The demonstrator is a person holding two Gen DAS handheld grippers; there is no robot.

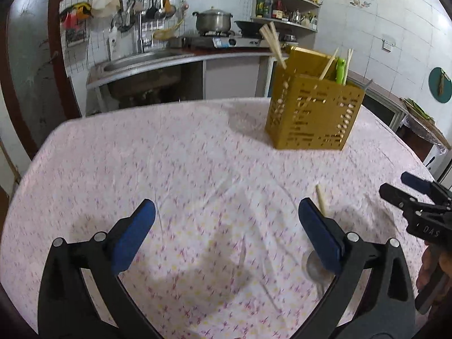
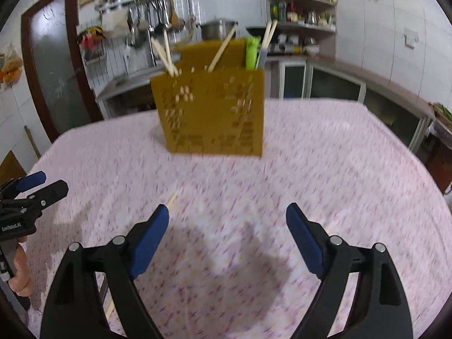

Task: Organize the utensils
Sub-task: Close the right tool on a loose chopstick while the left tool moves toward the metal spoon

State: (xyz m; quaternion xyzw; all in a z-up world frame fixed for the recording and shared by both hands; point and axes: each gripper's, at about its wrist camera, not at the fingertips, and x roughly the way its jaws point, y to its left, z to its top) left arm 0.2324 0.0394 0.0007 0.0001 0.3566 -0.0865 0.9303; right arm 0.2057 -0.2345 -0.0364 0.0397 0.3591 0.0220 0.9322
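Observation:
A yellow perforated utensil holder (image 1: 313, 113) stands on the pink tablecloth, with several chopsticks (image 1: 272, 43) and a green-handled utensil (image 1: 340, 70) in it. It also shows in the right wrist view (image 2: 212, 113). A loose chopstick (image 1: 321, 199) and a metal spoon (image 1: 312, 265) lie on the cloth by the right finger of my left gripper (image 1: 226, 228), which is open and empty. My right gripper (image 2: 227, 237) is open and empty above the cloth. The loose chopstick (image 2: 171, 197) runs under its left finger. Each gripper shows at the edge of the other's view (image 1: 415, 195) (image 2: 36, 186).
The table (image 1: 141, 155) is covered by a pink patterned cloth. Behind it are a sink counter (image 1: 147, 62), a stove with a pot (image 1: 213, 21), corner shelves (image 1: 285, 11) and hanging utensils. A brown door frame (image 2: 36, 65) is at the left.

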